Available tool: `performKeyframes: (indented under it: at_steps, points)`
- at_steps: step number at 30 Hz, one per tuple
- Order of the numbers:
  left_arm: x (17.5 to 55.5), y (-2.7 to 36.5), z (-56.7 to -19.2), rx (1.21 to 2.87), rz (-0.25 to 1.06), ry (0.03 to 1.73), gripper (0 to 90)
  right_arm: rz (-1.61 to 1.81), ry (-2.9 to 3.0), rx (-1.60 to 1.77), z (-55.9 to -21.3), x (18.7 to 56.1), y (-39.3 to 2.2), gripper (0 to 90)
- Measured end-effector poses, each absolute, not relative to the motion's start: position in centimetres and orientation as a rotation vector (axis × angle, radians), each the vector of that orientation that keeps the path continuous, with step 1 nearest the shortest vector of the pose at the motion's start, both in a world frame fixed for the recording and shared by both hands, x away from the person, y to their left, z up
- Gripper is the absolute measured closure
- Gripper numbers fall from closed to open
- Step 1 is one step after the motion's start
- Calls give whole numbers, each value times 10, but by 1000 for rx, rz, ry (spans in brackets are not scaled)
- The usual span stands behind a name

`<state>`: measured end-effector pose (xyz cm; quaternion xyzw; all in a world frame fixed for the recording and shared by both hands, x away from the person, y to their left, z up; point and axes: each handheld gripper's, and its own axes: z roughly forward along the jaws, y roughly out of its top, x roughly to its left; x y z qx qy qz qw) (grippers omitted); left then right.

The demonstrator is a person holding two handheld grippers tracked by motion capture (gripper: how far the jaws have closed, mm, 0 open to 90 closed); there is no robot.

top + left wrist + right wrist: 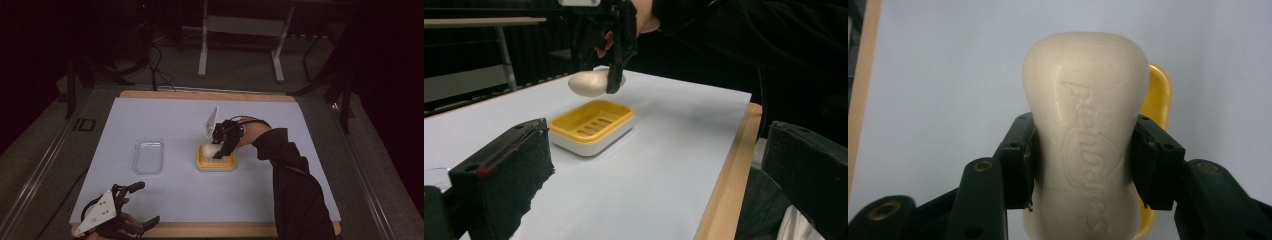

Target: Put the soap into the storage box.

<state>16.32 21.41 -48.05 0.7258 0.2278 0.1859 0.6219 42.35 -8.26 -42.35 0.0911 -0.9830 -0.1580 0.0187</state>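
Two tools: one per hand, both at the desk point(175, 120).
Right tool point(220, 149): clamped on the soap point(1083, 135), pads point(1020, 160) pressing its narrow waist from both sides.
Soap: cream bar, held in the air just above the yellow dish point(216, 161), not touching it.
Dish: mid-desk, slotted yellow tray in a white base.
Left tool point(142, 202): jaws wide apart, nothing between them, resting at the desk's near left corner.
Clear tray point(149, 156): left of the dish, well apart.
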Motion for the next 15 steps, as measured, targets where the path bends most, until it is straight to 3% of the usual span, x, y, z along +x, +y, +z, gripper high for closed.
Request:
performKeyframes:
  at_steps: [15]
  points:
    - [164,215,-481,1666,426,535,1,-502,-3030,298,-459,434,-83,497]
